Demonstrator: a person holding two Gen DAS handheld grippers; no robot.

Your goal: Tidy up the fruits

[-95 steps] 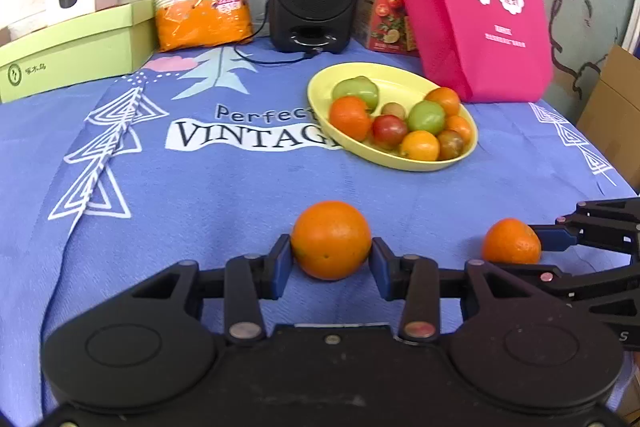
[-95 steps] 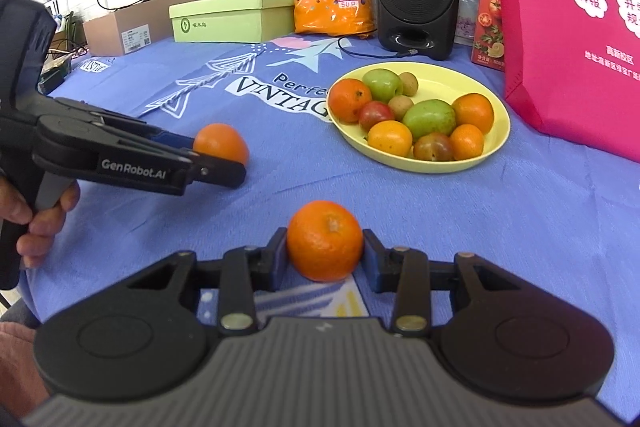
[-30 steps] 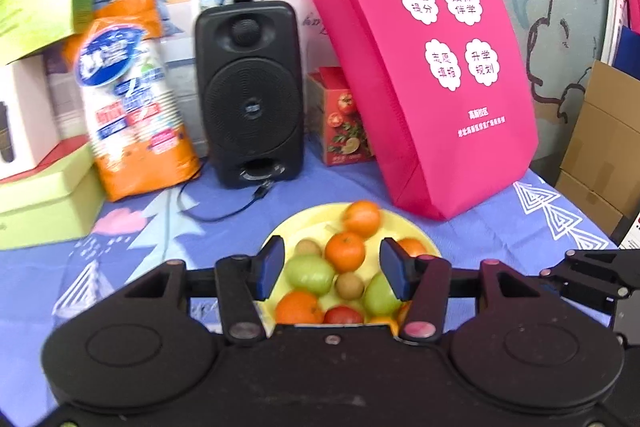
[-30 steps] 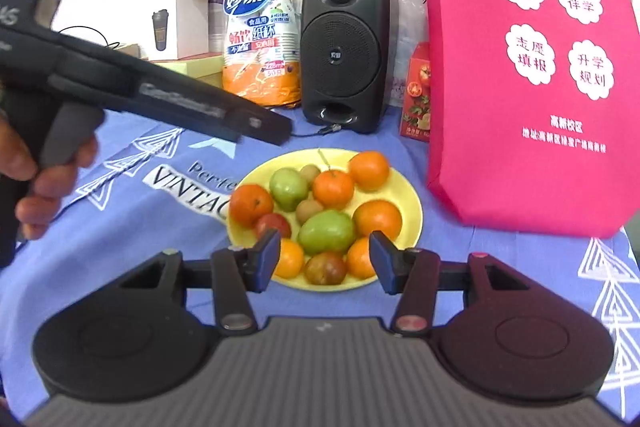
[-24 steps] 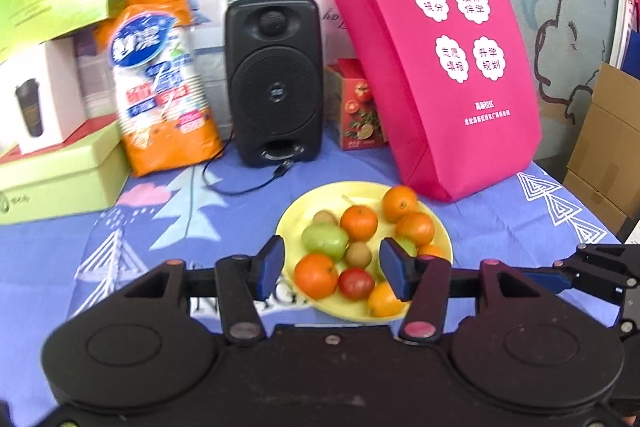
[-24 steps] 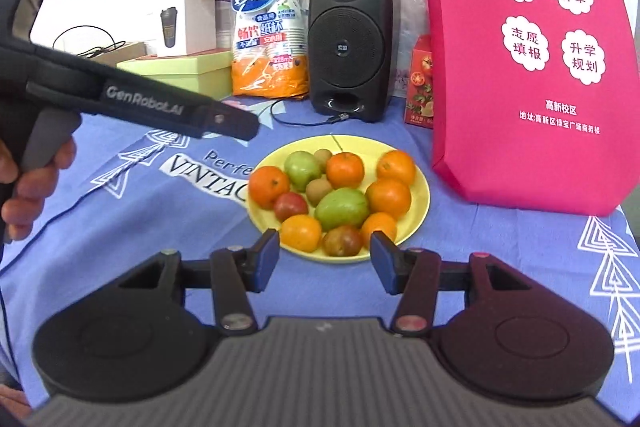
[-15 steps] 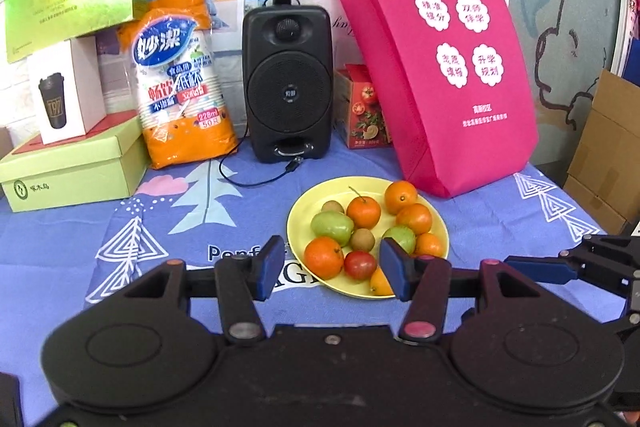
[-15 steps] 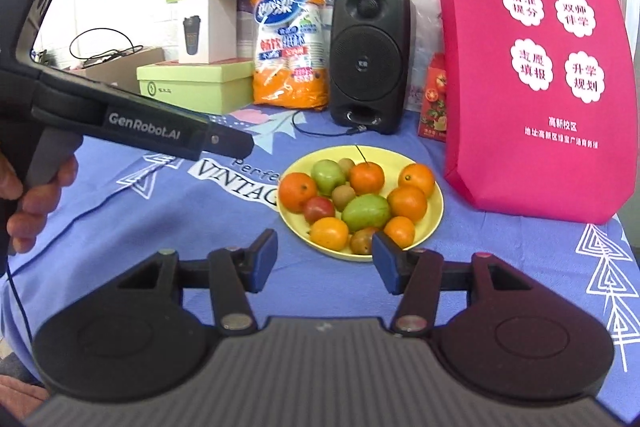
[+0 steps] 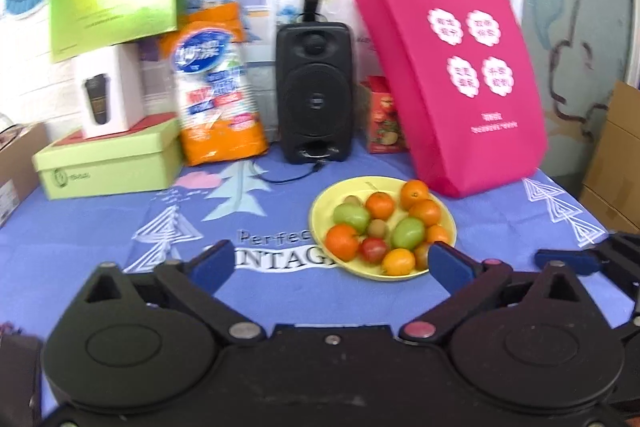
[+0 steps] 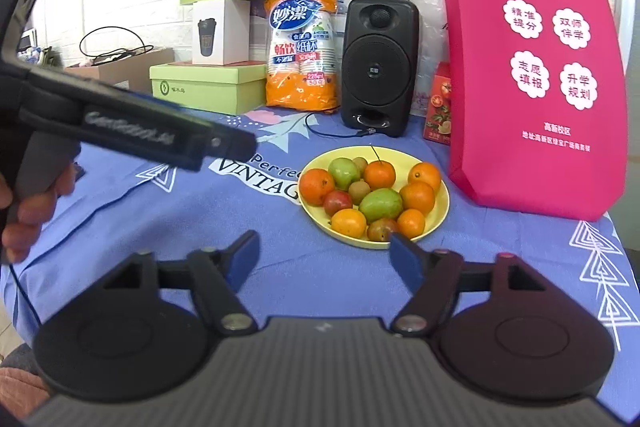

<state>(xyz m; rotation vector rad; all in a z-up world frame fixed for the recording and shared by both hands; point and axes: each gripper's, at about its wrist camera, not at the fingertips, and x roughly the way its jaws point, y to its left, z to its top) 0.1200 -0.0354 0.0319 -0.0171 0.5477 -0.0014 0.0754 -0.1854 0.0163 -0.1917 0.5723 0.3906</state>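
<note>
Both the left gripper point(image 9: 330, 261) and right gripper point(image 10: 324, 257) are wide apart and hold nothing, and the small round fruits point(image 10: 380, 205) on the yellow plate point(image 10: 442, 205) look smooth and roll easily, so pinch one gently across its middle.

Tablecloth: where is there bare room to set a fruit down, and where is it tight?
The blue tablecloth is bare between the yellow plate and both open grippers, left gripper and right gripper. Also bare: left of the plate, in front of the green box. Crowded: the plate itself, and the back row of speaker, cup pack and pink bag.
</note>
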